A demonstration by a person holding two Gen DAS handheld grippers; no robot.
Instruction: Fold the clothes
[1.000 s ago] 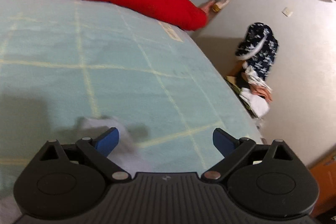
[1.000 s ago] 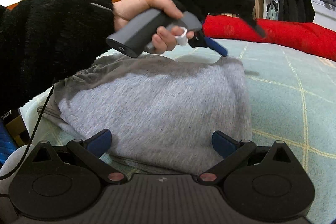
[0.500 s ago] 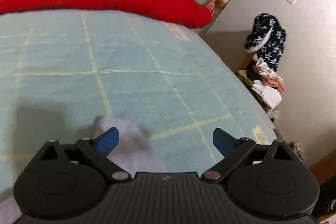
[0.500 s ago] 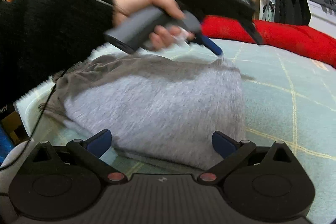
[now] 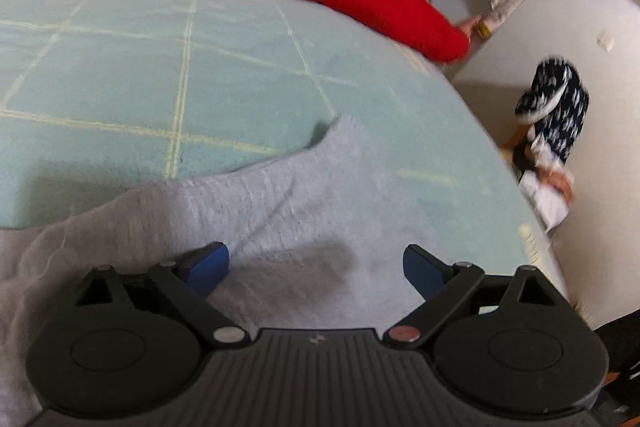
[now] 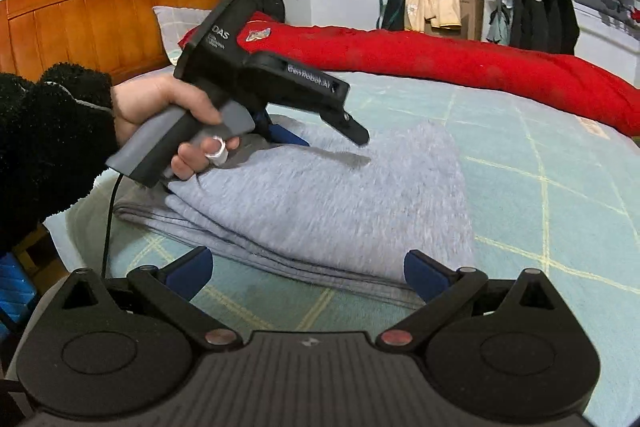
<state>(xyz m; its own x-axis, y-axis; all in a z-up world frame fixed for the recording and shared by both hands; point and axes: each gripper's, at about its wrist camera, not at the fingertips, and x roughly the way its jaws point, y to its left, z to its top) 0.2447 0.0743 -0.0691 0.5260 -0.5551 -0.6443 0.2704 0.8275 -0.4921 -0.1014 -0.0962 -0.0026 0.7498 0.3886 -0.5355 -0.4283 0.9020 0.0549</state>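
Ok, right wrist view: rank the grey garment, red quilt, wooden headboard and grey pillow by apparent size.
1. grey garment
2. red quilt, though it lies farther off, so its true size is unsure
3. wooden headboard
4. grey pillow, partly hidden

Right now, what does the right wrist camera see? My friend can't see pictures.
A folded grey garment lies on a pale green blanket. A hand holds the left gripper over it, and the open right gripper hovers nearby.

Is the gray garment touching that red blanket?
Apart. The right wrist view shows bare green bedcover between the gray garment and the red blanket.
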